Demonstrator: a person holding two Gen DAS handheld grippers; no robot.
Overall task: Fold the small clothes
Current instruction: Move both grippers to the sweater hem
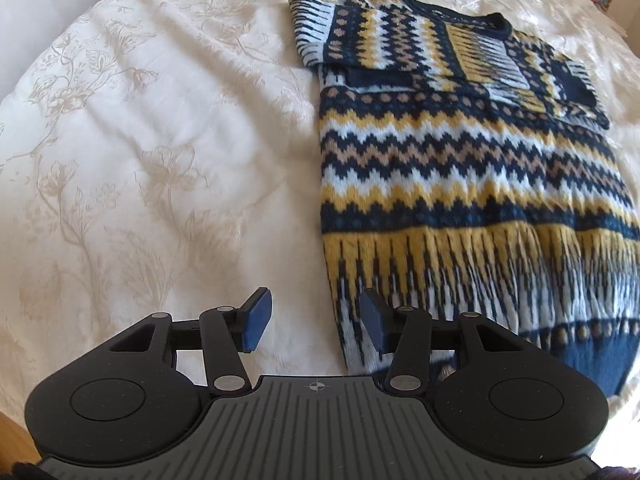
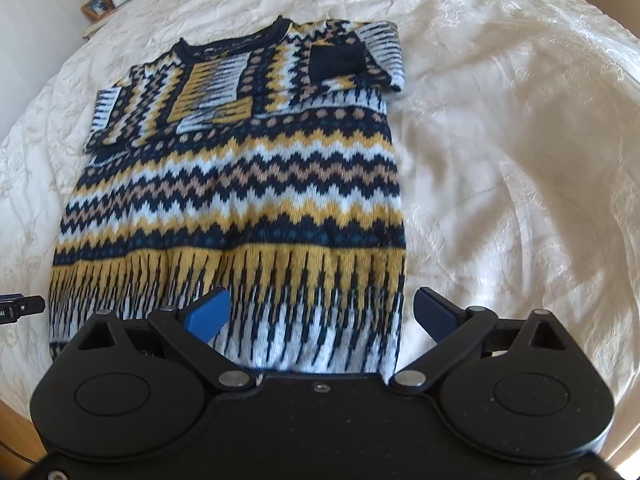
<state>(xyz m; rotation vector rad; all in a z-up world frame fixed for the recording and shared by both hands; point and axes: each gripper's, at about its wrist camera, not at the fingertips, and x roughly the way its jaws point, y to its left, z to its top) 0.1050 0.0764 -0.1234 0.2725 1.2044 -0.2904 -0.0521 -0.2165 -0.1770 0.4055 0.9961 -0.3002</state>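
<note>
Just ahead of both released tools, left tool (image 1: 316,320), right tool (image 2: 322,316), sweater (image 2: 240,184) flat on bedspread (image 2: 500,140), sleeves folded in

From your left gripper (image 1: 316,322), bare bedspread (image 1: 160,160) lies clear from nine to twelve o'clock; the sweater (image 1: 460,168) fills one to three o'clock.

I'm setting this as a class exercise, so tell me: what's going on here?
A person is folding a patterned knitted sweater laid flat on a cream bedspread. Both sleeves are already folded across the chest. The left hand-held gripper and the right hand-held gripper are both open, one at each bottom corner of the sweater near the hem, gripping nothing yet.
</note>
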